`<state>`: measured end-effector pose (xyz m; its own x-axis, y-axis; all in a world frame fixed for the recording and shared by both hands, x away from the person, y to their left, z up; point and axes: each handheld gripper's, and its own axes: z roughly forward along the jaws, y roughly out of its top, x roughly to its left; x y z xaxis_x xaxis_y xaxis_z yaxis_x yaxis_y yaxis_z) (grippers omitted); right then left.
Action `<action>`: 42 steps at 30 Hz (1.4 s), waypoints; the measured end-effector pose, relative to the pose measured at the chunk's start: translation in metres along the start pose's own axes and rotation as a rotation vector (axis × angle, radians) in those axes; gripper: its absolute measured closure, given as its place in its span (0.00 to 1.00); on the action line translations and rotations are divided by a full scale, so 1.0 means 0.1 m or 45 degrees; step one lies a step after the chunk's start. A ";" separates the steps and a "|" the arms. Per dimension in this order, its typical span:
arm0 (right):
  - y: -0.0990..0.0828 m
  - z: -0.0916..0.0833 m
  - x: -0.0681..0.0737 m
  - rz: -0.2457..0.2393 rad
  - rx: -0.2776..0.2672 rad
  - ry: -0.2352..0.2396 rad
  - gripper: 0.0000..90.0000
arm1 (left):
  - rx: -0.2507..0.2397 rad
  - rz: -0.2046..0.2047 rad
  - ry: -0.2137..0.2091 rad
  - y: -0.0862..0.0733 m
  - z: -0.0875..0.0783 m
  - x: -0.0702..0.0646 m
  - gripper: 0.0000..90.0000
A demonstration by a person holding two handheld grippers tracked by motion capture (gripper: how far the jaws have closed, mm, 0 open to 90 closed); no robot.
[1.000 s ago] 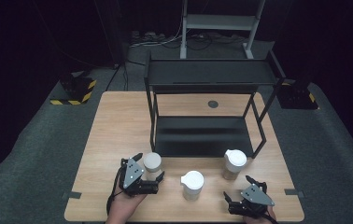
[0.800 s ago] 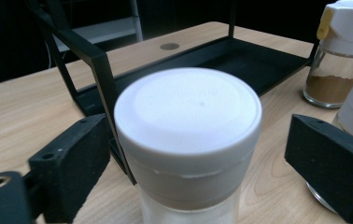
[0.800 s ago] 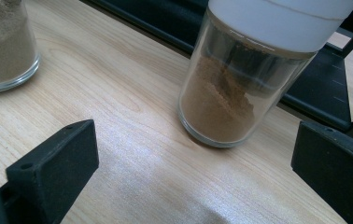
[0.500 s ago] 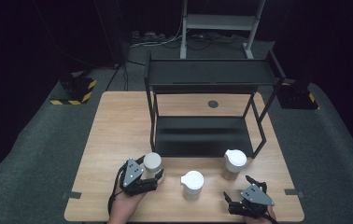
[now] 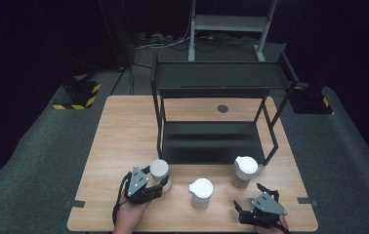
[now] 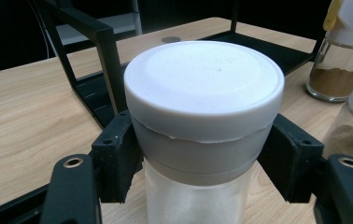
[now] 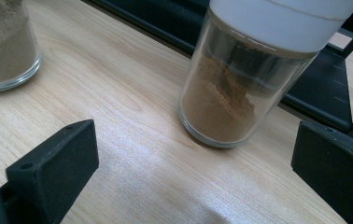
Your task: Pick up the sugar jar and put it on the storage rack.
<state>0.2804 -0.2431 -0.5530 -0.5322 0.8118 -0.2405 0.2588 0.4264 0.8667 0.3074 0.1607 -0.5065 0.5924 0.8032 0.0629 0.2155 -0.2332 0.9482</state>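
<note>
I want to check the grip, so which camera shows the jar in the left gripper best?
The left gripper view: the white-lidded jar sits close up, both pads pressing just under its lid. The high view shows it small, beside the left gripper. The right gripper view looks at other jars.

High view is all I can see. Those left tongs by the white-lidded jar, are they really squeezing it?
Observer: Yes. In the left gripper view the left tongs have just been closing, and their pads press both sides of the white-lidded jar, just under its lid.
Operator: And over on the right, what's in that one?
Observer: Brown powder. In the right gripper view the right-hand jar stands ahead of the right tongs, whose jaws are wide apart with nothing between them.
</note>
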 end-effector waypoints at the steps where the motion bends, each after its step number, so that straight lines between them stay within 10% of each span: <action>1: 0.00 0.00 0.00 0.000 0.000 0.000 0.00 | -0.005 -0.001 0.000 0.00 0.00 0.00 0.38; 42: 0.00 -0.01 -0.03 0.036 -0.008 0.012 0.00 | -0.007 0.018 -0.003 0.51 0.06 -0.17 0.38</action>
<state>0.2812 -0.2460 -0.5523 -0.5320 0.8198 -0.2118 0.2691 0.4008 0.8757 0.3132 0.1318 -0.4612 0.5970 0.7987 0.0756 0.2029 -0.2415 0.9490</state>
